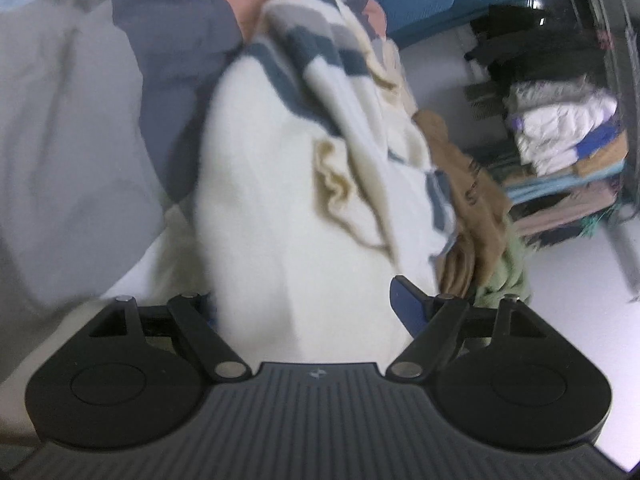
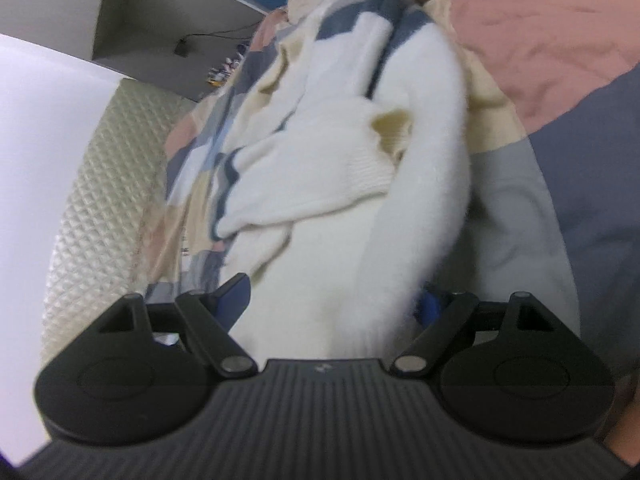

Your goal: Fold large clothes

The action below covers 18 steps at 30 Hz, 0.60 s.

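Observation:
A cream-white knit sweater with navy and grey stripes lies crumpled on a patchwork bedspread. My left gripper stands wide over the sweater's plain white part, which fills the gap between the jaws. Its right blue finger shows clear beside the cloth, and the left finger is hidden under it. In the right wrist view the same sweater runs up the middle, with a fuzzy sleeve on the right. My right gripper is also wide, with white cloth between its blue fingers.
A brown garment and a green one lie to the right of the sweater. A rack of stacked folded clothes stands beyond on a pale floor. A quilted cream mattress side and a grey shelf unit are at the left.

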{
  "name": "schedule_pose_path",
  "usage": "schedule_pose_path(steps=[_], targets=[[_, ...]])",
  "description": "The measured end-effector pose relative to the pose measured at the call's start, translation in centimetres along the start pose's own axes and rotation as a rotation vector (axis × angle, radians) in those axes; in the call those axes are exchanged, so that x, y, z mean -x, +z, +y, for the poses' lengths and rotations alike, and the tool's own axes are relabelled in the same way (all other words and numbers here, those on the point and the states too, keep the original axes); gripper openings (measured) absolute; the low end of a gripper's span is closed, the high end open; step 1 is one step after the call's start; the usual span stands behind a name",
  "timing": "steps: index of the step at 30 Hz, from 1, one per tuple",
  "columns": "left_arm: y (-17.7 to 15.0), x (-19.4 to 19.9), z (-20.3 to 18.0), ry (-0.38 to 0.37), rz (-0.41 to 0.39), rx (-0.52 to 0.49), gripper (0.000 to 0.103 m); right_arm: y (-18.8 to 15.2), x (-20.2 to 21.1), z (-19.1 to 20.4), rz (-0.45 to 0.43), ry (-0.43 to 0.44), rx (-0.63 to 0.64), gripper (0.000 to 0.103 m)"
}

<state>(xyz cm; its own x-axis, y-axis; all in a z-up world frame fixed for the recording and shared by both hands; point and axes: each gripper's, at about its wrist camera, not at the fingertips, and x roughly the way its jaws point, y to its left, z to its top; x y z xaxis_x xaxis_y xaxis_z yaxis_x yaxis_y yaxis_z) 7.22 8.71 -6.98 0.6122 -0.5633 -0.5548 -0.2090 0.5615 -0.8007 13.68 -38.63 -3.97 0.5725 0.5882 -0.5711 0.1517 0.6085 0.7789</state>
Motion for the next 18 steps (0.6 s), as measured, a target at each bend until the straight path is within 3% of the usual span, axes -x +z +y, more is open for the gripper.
schedule_pose_path(steps=[4,6,8,13,16,18], targets=[[-1.0,-0.3,-1.4,0.085,0.049,-0.082,0.082,0.3,-1.1,-1.8,0.027,-0.181,-0.091,0.081],[-1.4,-0.4,-2.1,0.124,0.067,-0.114,0.082,0.5,-1.6,-2.3,0.037,-0.208,-0.112,0.081],[-1.5,0.0,-2.7,0.102,0.074,-0.152,0.082,0.5,-1.9,-1.9,0.043,-0.219,-0.088,0.084],[-0.9,2.0,-3.7,-0.076,0.082,-0.143,0.082,0.1,-1.1,-1.1,0.024,-0.096,-0.074,0.084],[-1.1,2.5,-3.6,-0.113,0.092,-0.116,0.082,-0.1,-0.6,-0.6,0.009,-0.047,-0.069,0.084],[-1.6,2.4,-3.2,-0.084,0.11,-0.098,0.082,0.0,-0.3,-0.8,0.002,-0.018,-0.073,0.084]])
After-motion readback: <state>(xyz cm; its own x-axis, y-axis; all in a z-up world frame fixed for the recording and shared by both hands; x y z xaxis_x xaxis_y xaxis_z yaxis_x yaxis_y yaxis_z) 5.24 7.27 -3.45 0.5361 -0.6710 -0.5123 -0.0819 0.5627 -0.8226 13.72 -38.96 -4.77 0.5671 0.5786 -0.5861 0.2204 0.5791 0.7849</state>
